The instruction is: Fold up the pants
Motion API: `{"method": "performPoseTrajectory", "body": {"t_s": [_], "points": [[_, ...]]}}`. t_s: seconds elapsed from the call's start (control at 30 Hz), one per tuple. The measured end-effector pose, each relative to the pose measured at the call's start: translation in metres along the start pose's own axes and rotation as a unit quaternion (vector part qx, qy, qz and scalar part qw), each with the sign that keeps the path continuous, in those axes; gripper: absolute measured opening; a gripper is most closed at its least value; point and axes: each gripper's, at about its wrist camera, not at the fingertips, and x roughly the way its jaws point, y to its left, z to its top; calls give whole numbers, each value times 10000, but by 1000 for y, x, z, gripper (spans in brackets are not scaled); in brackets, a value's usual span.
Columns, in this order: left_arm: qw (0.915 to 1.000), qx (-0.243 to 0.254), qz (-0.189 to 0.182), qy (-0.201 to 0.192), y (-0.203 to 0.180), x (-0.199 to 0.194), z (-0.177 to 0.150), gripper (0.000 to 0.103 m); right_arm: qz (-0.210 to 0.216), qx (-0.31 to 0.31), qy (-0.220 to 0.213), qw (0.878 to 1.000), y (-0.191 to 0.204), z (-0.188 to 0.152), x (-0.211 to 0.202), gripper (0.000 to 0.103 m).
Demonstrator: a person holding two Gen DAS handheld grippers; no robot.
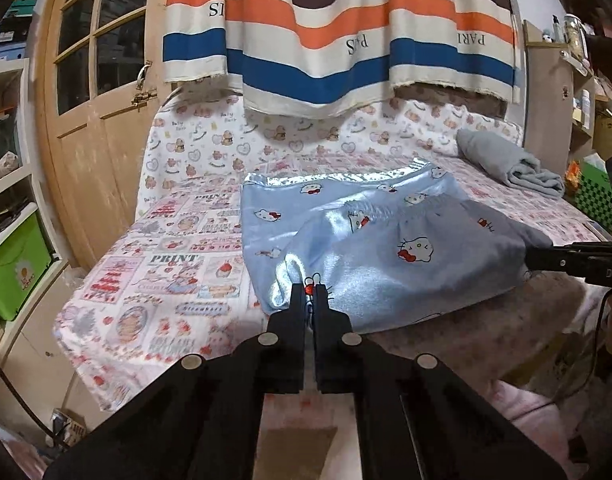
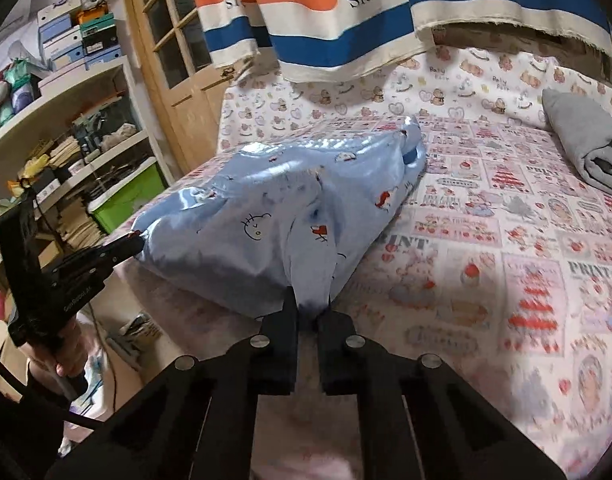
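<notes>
Light blue satin pants (image 1: pixel 369 236) with a cat print lie partly folded on the patterned bed cover (image 1: pixel 174 264). My left gripper (image 1: pixel 310 294) is shut on the pants' near left corner and lifts it slightly. My right gripper (image 2: pixel 309 304) is shut on the near right corner of the pants (image 2: pixel 274 216). Each gripper shows in the other's view: the right one (image 1: pixel 561 258) at the right edge, the left one (image 2: pixel 122 250) at the left. The far end of the pants rests flat on the bed cover (image 2: pixel 505 248).
A folded grey cloth (image 1: pixel 509 164) lies at the bed's back right, also in the right wrist view (image 2: pixel 589 148). A striped curtain (image 1: pixel 337 28) hangs behind the bed. A wooden door (image 1: pixel 102 92) and shelves with a green bin (image 1: pixel 14 268) stand to the left.
</notes>
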Motion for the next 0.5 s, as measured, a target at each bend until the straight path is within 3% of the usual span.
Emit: {"method": "performPoseTrajectory", "body": {"t_s": [0.1,0.23,0.5], "points": [[10000,56,-12,-40,-3,-11,12,3,77,32,-8,10000,7,3,-16,8],[9996,-18,26,-265,0,-11,46,3,156,407,91,9990,1,31,-16,8],[9993,-283,226,120,22,56,111,3,248,996,145,9946,-34,122,30,8]]}}
